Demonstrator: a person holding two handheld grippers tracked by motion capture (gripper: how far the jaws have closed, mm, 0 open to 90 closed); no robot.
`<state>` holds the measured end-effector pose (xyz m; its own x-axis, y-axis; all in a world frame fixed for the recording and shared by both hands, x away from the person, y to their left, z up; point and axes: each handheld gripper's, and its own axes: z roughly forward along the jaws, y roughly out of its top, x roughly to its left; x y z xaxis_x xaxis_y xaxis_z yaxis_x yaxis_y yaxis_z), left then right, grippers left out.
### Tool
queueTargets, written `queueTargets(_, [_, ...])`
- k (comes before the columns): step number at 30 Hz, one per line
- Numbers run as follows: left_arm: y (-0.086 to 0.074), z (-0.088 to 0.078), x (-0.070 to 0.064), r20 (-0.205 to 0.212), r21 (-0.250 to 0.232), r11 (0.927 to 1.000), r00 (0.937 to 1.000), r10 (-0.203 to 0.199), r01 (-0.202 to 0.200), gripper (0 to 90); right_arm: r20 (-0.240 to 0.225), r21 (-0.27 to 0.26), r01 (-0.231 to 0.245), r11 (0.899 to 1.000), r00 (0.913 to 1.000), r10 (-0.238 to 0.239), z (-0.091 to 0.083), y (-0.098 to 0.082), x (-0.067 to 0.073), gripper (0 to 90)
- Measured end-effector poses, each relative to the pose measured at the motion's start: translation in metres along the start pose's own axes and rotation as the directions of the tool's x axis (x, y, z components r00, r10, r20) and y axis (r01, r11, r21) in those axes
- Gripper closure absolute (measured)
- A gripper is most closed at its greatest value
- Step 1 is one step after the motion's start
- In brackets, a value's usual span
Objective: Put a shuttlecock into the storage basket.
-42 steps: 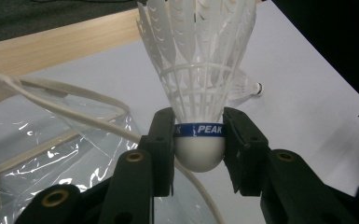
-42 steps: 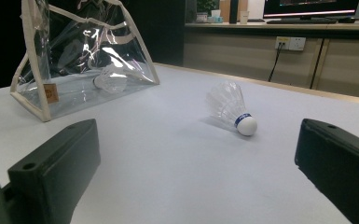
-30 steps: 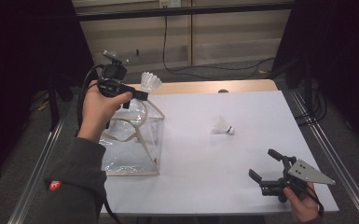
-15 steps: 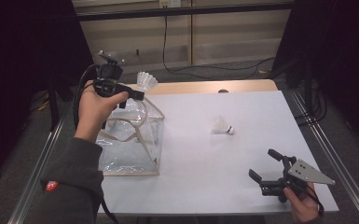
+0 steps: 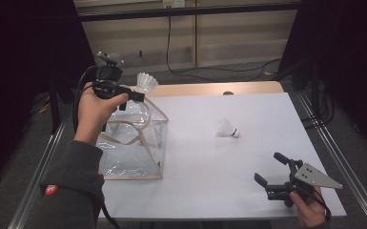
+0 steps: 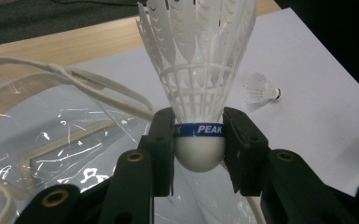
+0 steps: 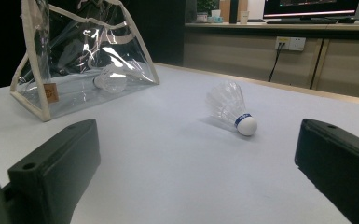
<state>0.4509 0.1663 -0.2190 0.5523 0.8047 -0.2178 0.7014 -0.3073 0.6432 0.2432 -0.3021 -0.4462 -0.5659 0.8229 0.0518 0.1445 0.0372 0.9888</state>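
My left gripper hangs over the mouth of a clear plastic bag at the table's left. It is shut on the cork of a white shuttlecock with a blue band, feathers pointing away from the hand. A second shuttlecock lies on its side mid-table, also seen past the held one and ahead of my right gripper. My right gripper sits open near the front right corner, with nothing between its jaws. A third shuttlecock lies inside the bag.
The white table top ends in a wooden strip at the far side. The bag's cream straps lie loose beside the held shuttlecock. Metal rails run along both sides of the table.
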Motion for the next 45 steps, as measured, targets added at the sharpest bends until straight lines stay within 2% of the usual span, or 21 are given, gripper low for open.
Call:
queueTargets(25, [-0.004,-0.001,0.017,-0.054,-0.008,0.9991,0.9976,-0.043,0.042,65.7,-0.003,0.001,-0.003,1.000,1.0000,0.003,0.000,0.000,0.000,0.0])
queueTargets(31, [-0.007,-0.001,0.025,-0.075,-0.022,0.9974,0.9947,-0.070,0.069,65.7,-0.001,0.000,-0.001,1.000,1.0000,0.001,0.000,0.000,0.000,0.0])
queueTargets(36, [-0.009,-0.001,0.028,-0.098,-0.023,0.9971,0.9924,-0.074,0.073,65.7,-0.001,0.001,-0.001,1.000,1.0000,0.001,0.000,0.000,0.000,0.0])
queueTargets(45, [-0.014,0.001,0.038,-0.118,-0.029,0.9935,0.9867,-0.112,0.110,65.7,-0.001,-0.001,-0.001,1.000,1.0000,0.001,0.000,0.000,0.000,0.0])
